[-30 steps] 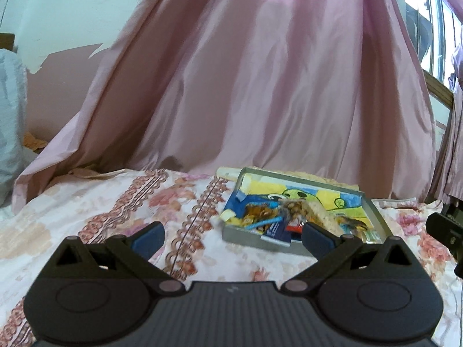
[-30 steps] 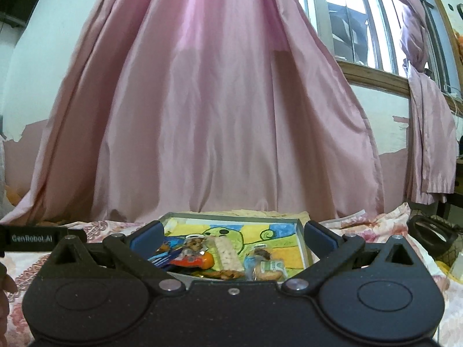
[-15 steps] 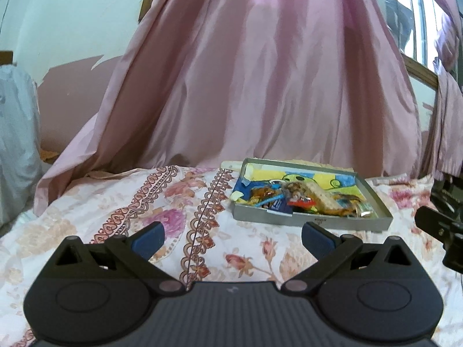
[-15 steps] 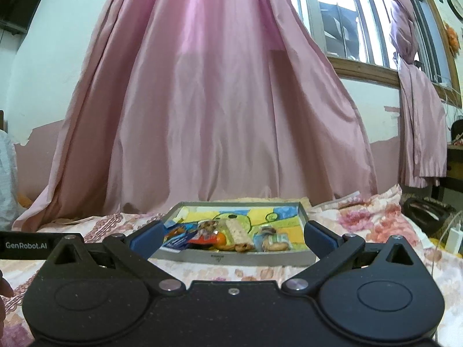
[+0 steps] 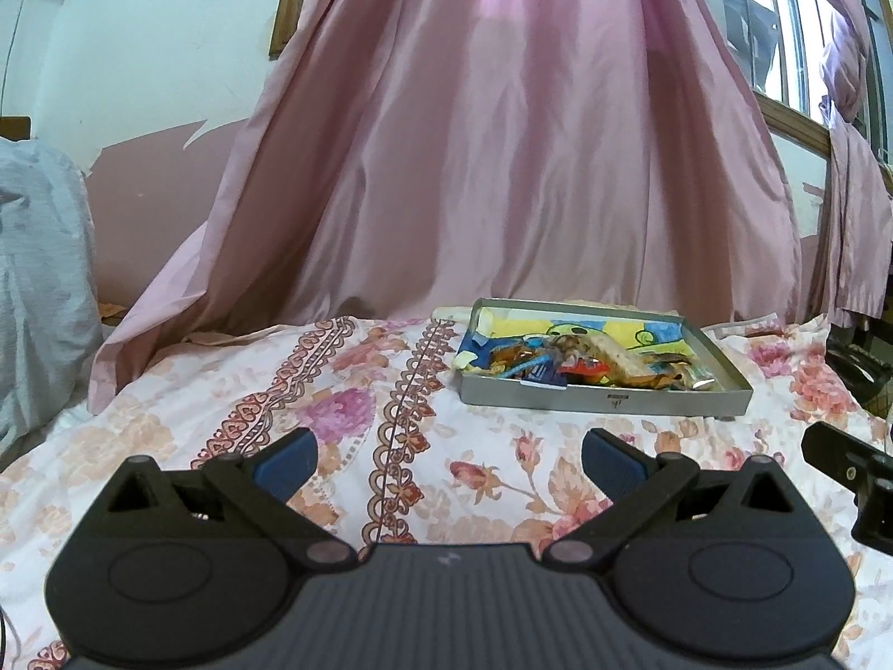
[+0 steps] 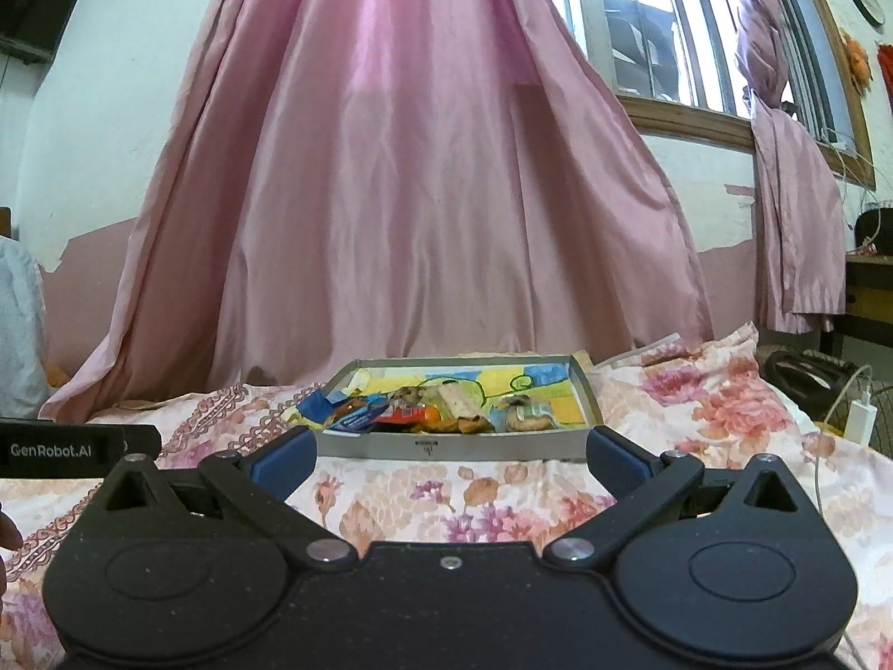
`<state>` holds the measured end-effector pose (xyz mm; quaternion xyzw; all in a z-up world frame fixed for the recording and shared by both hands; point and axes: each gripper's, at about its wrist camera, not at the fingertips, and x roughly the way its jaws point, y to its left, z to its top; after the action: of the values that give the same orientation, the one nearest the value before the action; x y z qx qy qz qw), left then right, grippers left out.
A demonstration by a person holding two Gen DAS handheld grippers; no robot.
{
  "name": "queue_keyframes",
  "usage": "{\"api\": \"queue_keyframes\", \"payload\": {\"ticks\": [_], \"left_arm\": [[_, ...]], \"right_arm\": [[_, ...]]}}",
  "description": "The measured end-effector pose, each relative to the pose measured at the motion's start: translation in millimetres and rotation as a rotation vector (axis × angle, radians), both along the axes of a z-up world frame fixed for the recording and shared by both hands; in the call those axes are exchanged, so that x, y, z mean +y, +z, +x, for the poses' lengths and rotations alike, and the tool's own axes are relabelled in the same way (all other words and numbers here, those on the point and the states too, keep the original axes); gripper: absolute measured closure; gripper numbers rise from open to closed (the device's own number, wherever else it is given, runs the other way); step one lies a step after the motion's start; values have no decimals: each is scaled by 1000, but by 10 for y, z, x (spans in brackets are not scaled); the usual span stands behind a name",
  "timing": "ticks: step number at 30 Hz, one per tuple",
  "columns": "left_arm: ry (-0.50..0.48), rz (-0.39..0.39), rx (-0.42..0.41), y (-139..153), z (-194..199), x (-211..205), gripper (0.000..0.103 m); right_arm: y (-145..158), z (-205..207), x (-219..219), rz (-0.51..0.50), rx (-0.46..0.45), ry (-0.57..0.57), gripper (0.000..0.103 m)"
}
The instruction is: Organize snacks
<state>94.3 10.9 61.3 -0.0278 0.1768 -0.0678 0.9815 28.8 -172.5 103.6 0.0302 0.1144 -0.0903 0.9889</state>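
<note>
Left tool and right tool — both spread wide, empty, low over floral bedsheet. Snacks heaped in metal tray — centre frame, before pink curtain.

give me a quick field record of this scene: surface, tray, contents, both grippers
surface: floral bedsheet
tray: grey metal tray on the sheet, cartoon picture lining its floor
contents: mixed wrapped snacks piled inside
left gripper: open, empty, short of the tray
right gripper: open, empty, facing the tray's near wall
backdrop: pink curtain
</note>
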Motion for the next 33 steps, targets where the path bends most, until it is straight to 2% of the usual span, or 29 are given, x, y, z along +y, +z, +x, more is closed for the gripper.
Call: {"api": "queue_keyframes", "payload": {"ticks": [8, 17, 33], "left_arm": [[0, 10, 15, -105, -26, 23, 0], [-3, 23, 36, -230, 4, 36, 0], [25, 8, 76, -339, 72, 156, 0]], "right_arm": [[-142, -91, -25, 41, 7, -22, 1], [-252, -54, -8, 35, 44, -13, 1], [-337, -5, 16, 30, 59, 0, 1]]}}
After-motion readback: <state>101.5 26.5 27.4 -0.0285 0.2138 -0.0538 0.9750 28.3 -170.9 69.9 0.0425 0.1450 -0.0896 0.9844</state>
